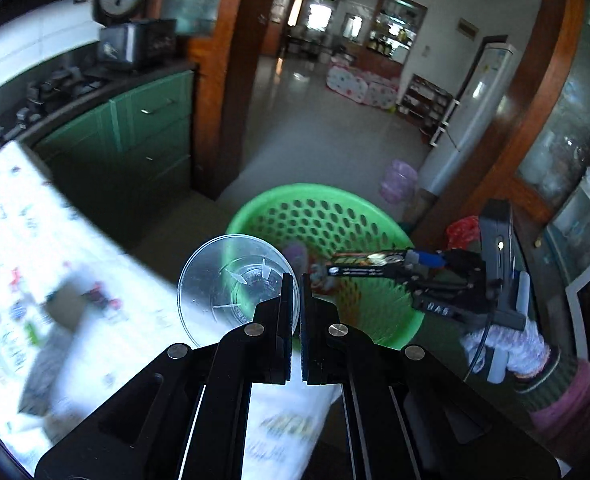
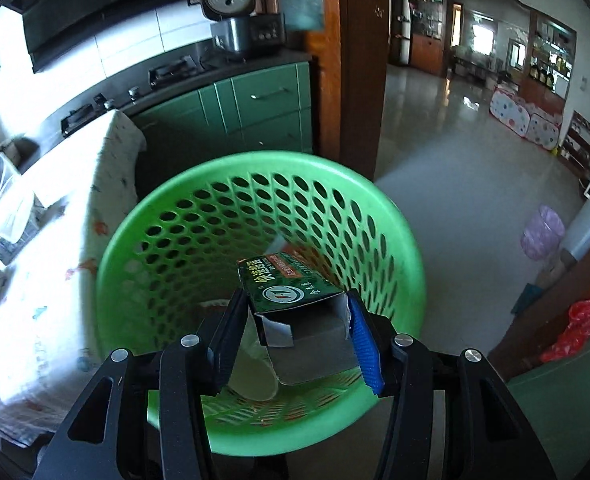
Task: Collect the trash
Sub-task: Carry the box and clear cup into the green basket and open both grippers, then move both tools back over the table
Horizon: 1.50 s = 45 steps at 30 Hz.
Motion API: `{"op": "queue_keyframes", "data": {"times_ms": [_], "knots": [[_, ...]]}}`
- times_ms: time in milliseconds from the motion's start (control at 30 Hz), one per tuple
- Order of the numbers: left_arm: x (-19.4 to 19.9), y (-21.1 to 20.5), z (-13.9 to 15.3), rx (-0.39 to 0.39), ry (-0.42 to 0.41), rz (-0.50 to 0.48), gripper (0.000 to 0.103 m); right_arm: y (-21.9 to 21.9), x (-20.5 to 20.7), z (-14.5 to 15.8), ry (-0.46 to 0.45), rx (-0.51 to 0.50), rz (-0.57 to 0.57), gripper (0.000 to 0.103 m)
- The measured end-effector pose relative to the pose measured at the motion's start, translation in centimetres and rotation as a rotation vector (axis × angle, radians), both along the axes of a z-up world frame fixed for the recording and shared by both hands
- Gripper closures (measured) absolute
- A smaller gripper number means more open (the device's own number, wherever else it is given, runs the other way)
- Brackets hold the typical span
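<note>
Two grippers, both loaded. On your left, the left gripper (image 1: 295, 284) has its jaws nearly shut, pinching the rim of a clear plastic cup (image 1: 235, 284) that hangs over the edge of the patterned tablecloth (image 1: 35, 240), just beside the green basket (image 1: 255, 204). Moving right, your right gripper (image 2: 295, 316) has its jaws partly open around a dark green carton (image 2: 291, 288), open end toward the camera, held over the mouth of the basket. Far right, a red bag (image 2: 583, 324) sits on a green surface.
</note>
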<state>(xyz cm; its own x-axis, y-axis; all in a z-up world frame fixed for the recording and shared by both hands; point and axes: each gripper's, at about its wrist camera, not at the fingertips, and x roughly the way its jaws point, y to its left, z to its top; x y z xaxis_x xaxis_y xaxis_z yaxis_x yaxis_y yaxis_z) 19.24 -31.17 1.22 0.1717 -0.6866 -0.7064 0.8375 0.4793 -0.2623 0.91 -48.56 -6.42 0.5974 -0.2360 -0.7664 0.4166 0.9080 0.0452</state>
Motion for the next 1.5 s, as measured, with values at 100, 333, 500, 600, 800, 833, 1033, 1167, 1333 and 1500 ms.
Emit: {"op": "queue_keyframes", "data": {"times_ms": [100, 333, 500, 600, 800, 833, 1033, 1167, 1333, 1500], "knots": [[0.2, -2.8, -1.4, 0.018, 0.024, -0.029, 0.102, -0.2, 0.2, -0.4, 0.016, -0.036, -0.002, 0.053], [0.8, -7.0, -4.4, 0.055, 0.058, -0.068, 0.101, -0.7, 0.2, -0.7, 0.022, -0.055, -0.004, 0.052], [1.6, -9.1, -6.2, 0.096, 0.072, -0.069, 0.101, -0.7, -0.4, -0.5, 0.016, -0.067, -0.003, 0.047], [1.9, -10.0, -7.1, 0.130, 0.062, -0.056, 0.101, -0.6, -0.9, -0.3, -0.002, -0.056, 0.001, 0.047], [2.6, -10.0, -8.5, 0.141, 0.088, -0.036, 0.097, 0.2, -1.6, 0.3, -0.040, -0.052, 0.016, 0.044], [2.6, -10.0, -8.6, 0.144, 0.090, -0.035, 0.095, 0.3, -1.6, 0.3, -0.042, -0.052, 0.019, 0.044], [2.6, -9.2, -8.7, 0.132, 0.084, -0.026, 0.079, 0.9, -1.9, 0.6, -0.063, -0.034, 0.018, 0.044], [2.5, -8.2, -7.8, 0.121, 0.069, -0.007, 0.074, 1.2, -2.3, 0.9, -0.072, -0.027, 0.017, 0.044], [1.9, -5.4, -5.8, 0.093, 0.043, 0.018, 0.074, 2.3, -2.7, 1.7, -0.093, -0.013, 0.025, 0.044], [1.1, -0.9, -3.4, 0.063, 0.014, 0.078, 0.074, 4.2, -3.1, 3.3, -0.123, -0.005, 0.054, 0.042]]}}
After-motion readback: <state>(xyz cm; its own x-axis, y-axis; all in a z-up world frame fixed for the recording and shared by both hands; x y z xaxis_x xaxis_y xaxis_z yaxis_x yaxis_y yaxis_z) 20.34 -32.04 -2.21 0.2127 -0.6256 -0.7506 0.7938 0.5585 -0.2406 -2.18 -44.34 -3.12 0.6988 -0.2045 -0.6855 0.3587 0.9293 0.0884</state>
